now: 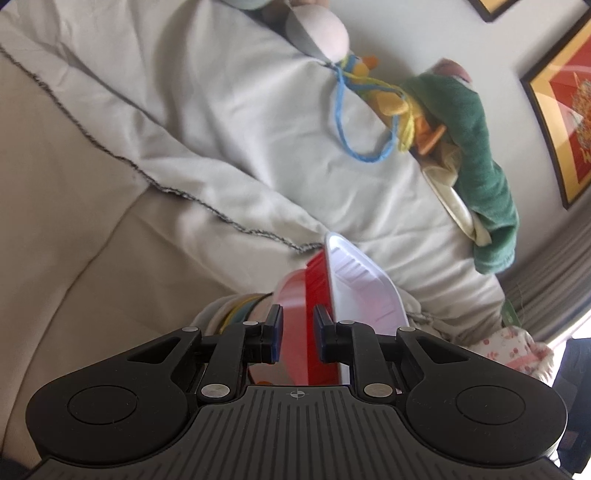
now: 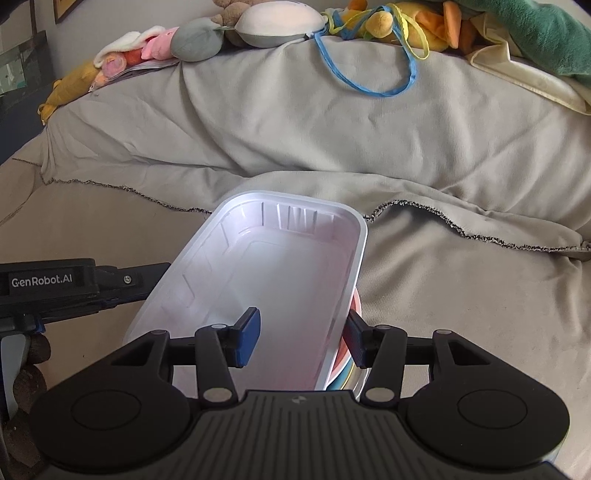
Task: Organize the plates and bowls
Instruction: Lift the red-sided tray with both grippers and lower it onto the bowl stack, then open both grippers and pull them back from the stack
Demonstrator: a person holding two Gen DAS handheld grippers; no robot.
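Both hands are working one stack on the bed [image 2: 461, 295], and the split looks deliberate: one steadying from the side, the other handling the top piece. In the right wrist view the white tray [image 2: 258, 266] is sitting dead centre, tilting up toward twelve o'clock, with pastel plates [image 2: 341, 373] peeking out beneath its edge at five o'clock. The right gripper [image 2: 303, 338] is straddling the tray's right wall, one pad inside the tray and the other outside, jaws about a third spread; whether the pads are pressing on the wall I cannot tell. The left gripper [image 2: 147, 280] is reaching in from nine o'clock. In its own view the left gripper [image 1: 298, 332] is nearly pressed together, pinching the rim of the red bowl [image 1: 295, 306], apparently holding the nest steady while the tray [image 1: 360, 284] is leaning against it at one o'clock. Stuffed toys [image 2: 258, 26] are lining the far edge at twelve o'clock, well apart from the action.
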